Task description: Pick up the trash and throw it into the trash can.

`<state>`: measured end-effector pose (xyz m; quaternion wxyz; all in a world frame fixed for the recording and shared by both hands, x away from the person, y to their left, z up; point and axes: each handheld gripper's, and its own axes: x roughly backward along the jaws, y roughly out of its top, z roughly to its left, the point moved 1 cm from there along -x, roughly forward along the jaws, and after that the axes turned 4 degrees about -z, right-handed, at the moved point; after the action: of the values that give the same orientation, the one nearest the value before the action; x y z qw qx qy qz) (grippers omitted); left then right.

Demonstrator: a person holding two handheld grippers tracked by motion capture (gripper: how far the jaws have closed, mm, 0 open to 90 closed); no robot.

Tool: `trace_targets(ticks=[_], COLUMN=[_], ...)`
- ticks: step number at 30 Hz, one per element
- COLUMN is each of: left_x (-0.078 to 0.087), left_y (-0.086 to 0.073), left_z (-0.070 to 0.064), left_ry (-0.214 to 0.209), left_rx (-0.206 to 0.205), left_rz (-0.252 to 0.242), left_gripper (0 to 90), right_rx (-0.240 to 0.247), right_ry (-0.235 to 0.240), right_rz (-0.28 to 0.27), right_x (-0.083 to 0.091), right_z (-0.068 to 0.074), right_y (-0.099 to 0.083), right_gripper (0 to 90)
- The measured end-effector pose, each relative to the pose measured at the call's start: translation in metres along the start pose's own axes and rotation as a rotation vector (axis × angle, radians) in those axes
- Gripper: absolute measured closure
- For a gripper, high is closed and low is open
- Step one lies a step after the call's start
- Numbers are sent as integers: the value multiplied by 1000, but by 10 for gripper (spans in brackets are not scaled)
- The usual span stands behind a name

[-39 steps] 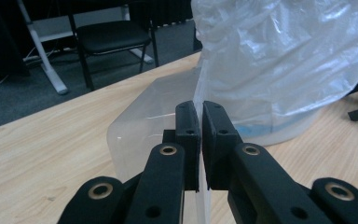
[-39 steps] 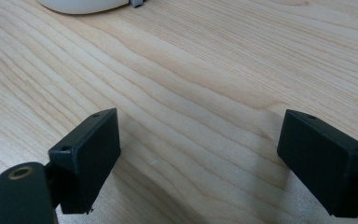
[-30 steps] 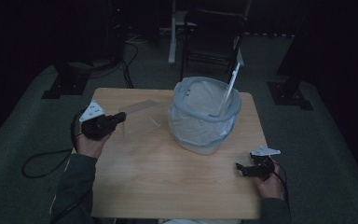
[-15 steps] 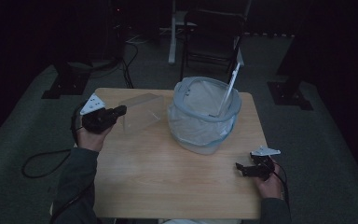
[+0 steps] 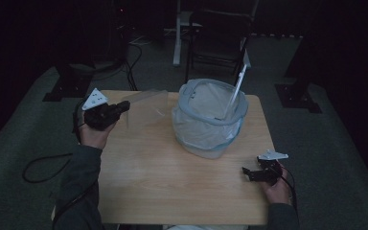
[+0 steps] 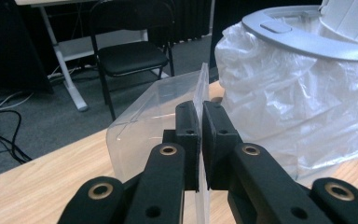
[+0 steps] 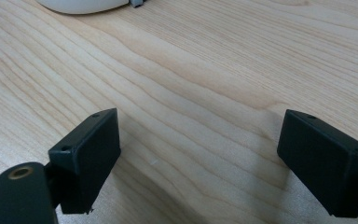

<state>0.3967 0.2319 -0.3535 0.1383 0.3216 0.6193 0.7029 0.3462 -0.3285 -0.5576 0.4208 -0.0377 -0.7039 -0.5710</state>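
- Holding a clear plastic container (image 6: 140, 126) by its thin edge, the left gripper (image 6: 199, 140) has its jaws pressed together on the wall of it; in the high view this left gripper (image 5: 106, 114) sits near the far left corner of the table (image 5: 163, 182).
- The container (image 5: 146, 103) hangs lifted off the wood near the far edge, between the left gripper and the bin (image 5: 211, 120), just beside the bin's side.
- The bin is lined with a thin plastic bag (image 6: 298, 98), has a grey rim (image 6: 307, 42), and stands toward the far right of the table with its lid tipped up.
- The right gripper (image 5: 261, 172) rests low near the right edge, toward the near corner, jaws spread wide over bare wood (image 7: 191, 93), holding nothing.
- The step in hand looks like carrying the container across to drop it into the bin.
- Next, the left hand likely needs to raise the container above the rim, bring it over the opening, then part the jaws; the pinch on so thin and slippery a wall could slip or let it swing.
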Motion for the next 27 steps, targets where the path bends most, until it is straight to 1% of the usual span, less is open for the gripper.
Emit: trace_targets(ticks=[6,14,27], left_x=[-2,-4,-5], left_y=[9,23,49], left_z=[2,2,1], left_ry=[7,14,17], left_rx=[-3,2,-14], left_rz=[-12,-45,-85], left_gripper=[873,873,874], right_rx=[-1,0,-1], right_ry=[0,0,0], right_rz=[0,-1,0], right_x=[0,0,0], right_z=[0,0,0], right_y=[0,0,0], right_gripper=[123,123,123])
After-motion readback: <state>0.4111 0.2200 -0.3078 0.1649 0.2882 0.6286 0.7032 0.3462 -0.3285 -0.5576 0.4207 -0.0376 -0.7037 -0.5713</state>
